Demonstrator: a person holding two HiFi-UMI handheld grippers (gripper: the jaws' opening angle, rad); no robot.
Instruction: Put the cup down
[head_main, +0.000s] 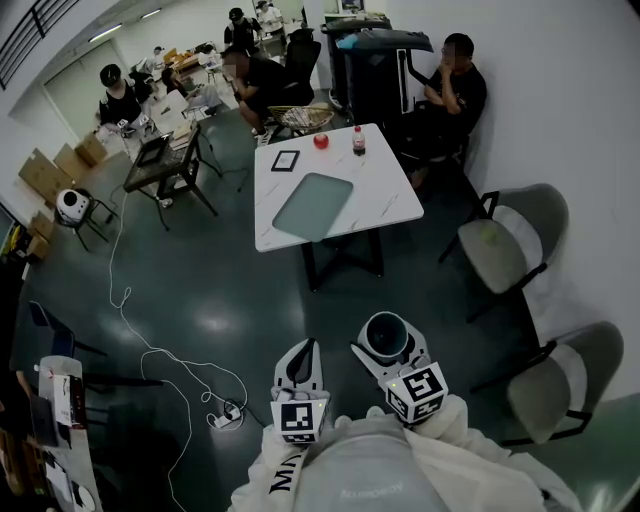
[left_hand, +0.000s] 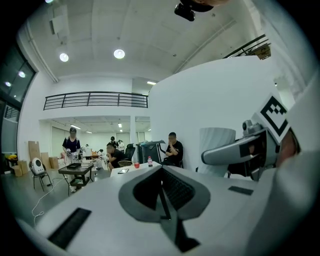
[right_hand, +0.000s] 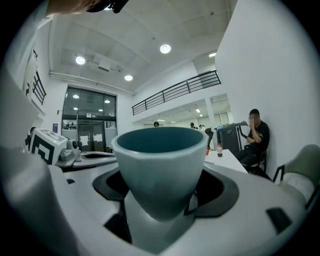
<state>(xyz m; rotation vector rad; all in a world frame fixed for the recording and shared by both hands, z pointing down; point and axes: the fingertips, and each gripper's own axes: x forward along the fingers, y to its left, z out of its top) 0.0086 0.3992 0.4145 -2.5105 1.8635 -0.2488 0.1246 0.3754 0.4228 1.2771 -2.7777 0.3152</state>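
A pale blue-grey cup with a teal inside stands upright between the jaws of my right gripper, which is shut on its lower body. In the head view the cup and right gripper are held in the air just in front of the person, over the dark floor. My left gripper hangs beside it on the left, shut with nothing in it; its pads meet in a line in the left gripper view. That view also has the cup at the right.
A white table stands ahead, across the floor, bearing a grey-green mat, a small framed tablet, a red object and a bottle. Two grey chairs line the right wall. Cables trail over the floor at left. Several people sit behind.
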